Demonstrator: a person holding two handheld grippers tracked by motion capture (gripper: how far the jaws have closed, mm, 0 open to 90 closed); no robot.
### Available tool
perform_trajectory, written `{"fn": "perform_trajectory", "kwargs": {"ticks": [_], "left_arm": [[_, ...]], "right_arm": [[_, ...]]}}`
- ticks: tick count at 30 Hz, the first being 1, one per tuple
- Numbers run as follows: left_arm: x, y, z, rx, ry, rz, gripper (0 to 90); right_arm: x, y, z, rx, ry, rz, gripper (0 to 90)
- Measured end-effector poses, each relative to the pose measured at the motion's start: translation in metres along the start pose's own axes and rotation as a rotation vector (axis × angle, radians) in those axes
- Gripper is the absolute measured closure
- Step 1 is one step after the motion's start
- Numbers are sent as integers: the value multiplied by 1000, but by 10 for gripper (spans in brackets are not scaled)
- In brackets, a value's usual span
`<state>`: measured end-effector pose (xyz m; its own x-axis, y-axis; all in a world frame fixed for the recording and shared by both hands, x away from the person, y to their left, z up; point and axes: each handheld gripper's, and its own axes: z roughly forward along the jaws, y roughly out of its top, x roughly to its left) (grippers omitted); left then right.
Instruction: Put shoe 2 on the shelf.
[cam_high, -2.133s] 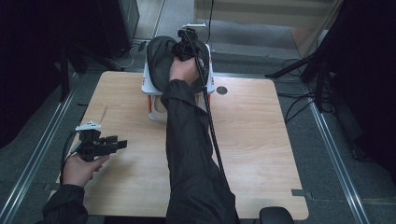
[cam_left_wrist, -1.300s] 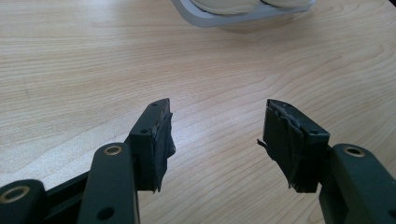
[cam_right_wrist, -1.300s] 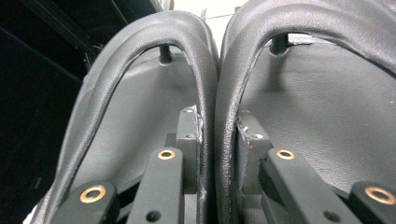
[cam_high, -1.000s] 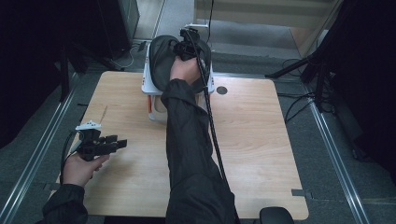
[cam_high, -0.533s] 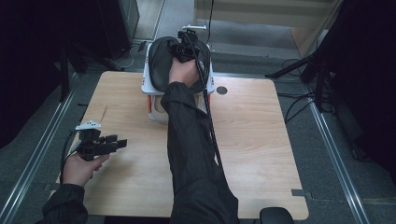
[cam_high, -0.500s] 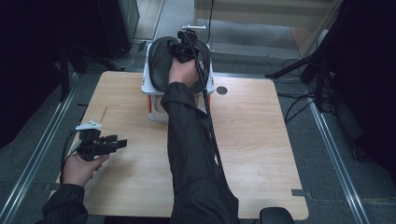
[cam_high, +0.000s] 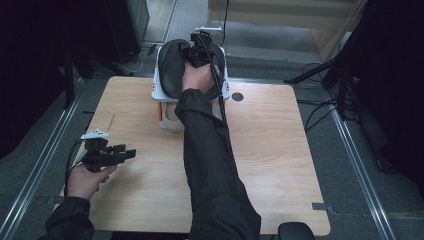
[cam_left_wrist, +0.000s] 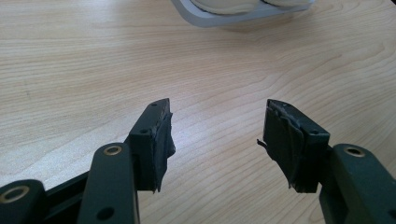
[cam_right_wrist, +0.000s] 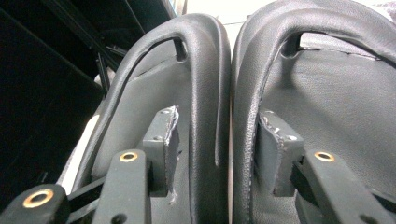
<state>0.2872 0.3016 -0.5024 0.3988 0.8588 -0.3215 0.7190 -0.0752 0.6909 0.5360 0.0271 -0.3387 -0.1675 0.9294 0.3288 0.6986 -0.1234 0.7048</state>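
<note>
**Slippers set on the rack, tool letting go**

Wooden bench (cam_high: 280, 165) runs pale before you. Nearest, your left tool (cam_left_wrist: 217, 140) hovers low over bare wood, jaws apart and empty, parked clear, probably to leave the other arm room. Farther off, your right tool (cam_right_wrist: 212, 149) straddles the adjoining edges of two black slippers (cam_right_wrist: 205, 70) lying side by side on the white rack (cam_high: 159, 89) at the far edge; its jaws have just been opening, pads no longer pinching, likely a release.
</note>
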Motion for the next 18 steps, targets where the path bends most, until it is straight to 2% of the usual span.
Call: {"fn": "perform_trajectory", "kwargs": {"ticks": [4,13,18], "left_arm": [[1,0,0,-1,0,-2,422],[1,1,1,-1,2,1,421],[1,2,2,6,2,-2,415]], "right_arm": [[-1,0,-5,6,6,-22,533],[-10,-3,-17,22,67,-64,543],[-10,-3,-29,25,100,-126,541]]}}
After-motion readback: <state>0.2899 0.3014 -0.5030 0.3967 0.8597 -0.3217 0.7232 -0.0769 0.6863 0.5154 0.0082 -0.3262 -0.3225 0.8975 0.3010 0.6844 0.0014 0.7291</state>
